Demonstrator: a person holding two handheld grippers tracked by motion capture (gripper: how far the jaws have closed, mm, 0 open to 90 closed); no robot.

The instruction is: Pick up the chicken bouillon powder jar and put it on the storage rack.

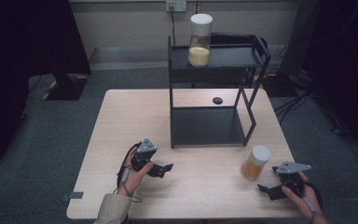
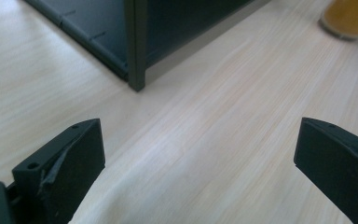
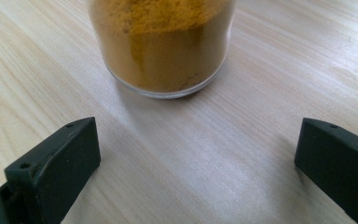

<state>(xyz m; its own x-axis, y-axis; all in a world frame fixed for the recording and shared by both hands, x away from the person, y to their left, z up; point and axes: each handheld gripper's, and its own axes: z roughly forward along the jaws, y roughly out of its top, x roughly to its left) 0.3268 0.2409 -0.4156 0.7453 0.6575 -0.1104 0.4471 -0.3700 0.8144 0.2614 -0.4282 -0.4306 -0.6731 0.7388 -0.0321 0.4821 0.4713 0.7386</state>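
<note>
A short glass jar of orange powder (image 1: 256, 162) with a white lid stands on the table's right front; the right gripper view shows its base (image 3: 163, 46) close ahead. My right gripper (image 1: 265, 190) (image 3: 198, 158) sits just behind and right of it, open, nothing between its jaws. My left gripper (image 1: 165, 169) (image 2: 196, 163) rests open at the front left, pointing toward the black shelf rack (image 1: 214, 88) (image 2: 135, 46). A taller jar of pale yellow powder (image 1: 199, 40) stands on the rack's top shelf.
The wooden table (image 1: 121, 121) carries the two-tier rack at its back centre, with its lower shelf (image 1: 207, 126) bare. A small black disc (image 1: 217, 100) lies on the table behind the rack. Dark stands flank the table.
</note>
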